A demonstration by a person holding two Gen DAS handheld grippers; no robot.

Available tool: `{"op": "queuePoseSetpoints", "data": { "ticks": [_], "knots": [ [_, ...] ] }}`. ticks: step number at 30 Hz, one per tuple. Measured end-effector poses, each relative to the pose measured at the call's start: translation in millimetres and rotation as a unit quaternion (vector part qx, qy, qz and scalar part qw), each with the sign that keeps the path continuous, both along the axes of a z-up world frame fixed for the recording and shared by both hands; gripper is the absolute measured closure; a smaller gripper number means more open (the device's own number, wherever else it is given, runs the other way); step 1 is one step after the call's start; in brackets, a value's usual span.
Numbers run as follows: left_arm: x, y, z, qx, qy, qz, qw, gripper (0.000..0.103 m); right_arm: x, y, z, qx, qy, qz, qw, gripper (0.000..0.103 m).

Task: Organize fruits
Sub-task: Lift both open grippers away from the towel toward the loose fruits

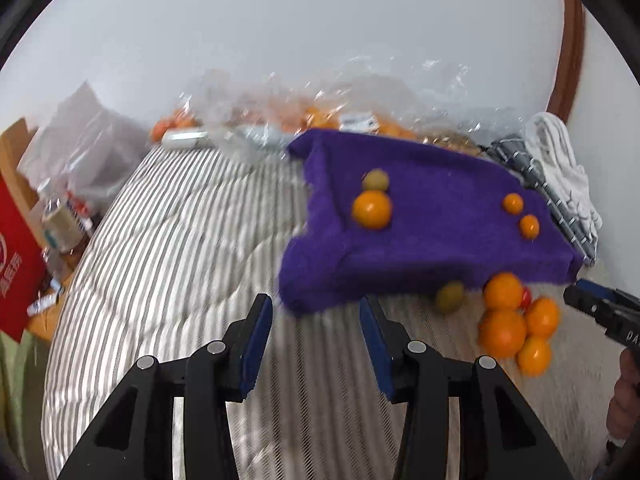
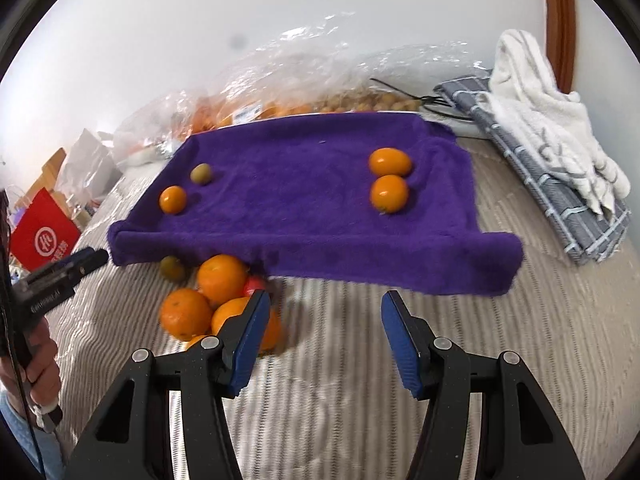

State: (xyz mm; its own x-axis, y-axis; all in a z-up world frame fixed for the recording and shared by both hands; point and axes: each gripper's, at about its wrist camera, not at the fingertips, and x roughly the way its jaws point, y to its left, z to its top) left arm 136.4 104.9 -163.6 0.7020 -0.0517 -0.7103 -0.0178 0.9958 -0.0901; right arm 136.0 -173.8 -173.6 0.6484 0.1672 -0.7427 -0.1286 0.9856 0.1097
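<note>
Plainly, both grippers are empty: the left gripper stands with a moderate gap between its jaws over striped bedding, low centre of its view, and the right gripper is parted wider, nothing between the pads. The loose oranges are heaped lower left of the right view, just below the purple tray, which already carries four small fruits (two at each end). The risk, I judge: the soft bedding gives, so a nudge could scatter the heap, and the round fruit may slip from a narrow pinch.
</note>
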Motion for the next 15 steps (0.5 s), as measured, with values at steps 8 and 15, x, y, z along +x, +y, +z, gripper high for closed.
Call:
{"op": "queuePoseSetpoints", "data": {
  "ticks": [8,15],
  "knots": [
    [-7.3,3.7,-20.1,-0.019,0.022,-0.011,0.9995,0.06,-4.9,25.7,-5.2,0.029,0.008,0.047,0.998,0.045],
    [-6.6,0.9,-23.2,-0.024,0.03,-0.023,0.999,0.057,10.2,34.2,-26.6,0.026,0.047,0.034,0.998,0.05]
  ]
}}
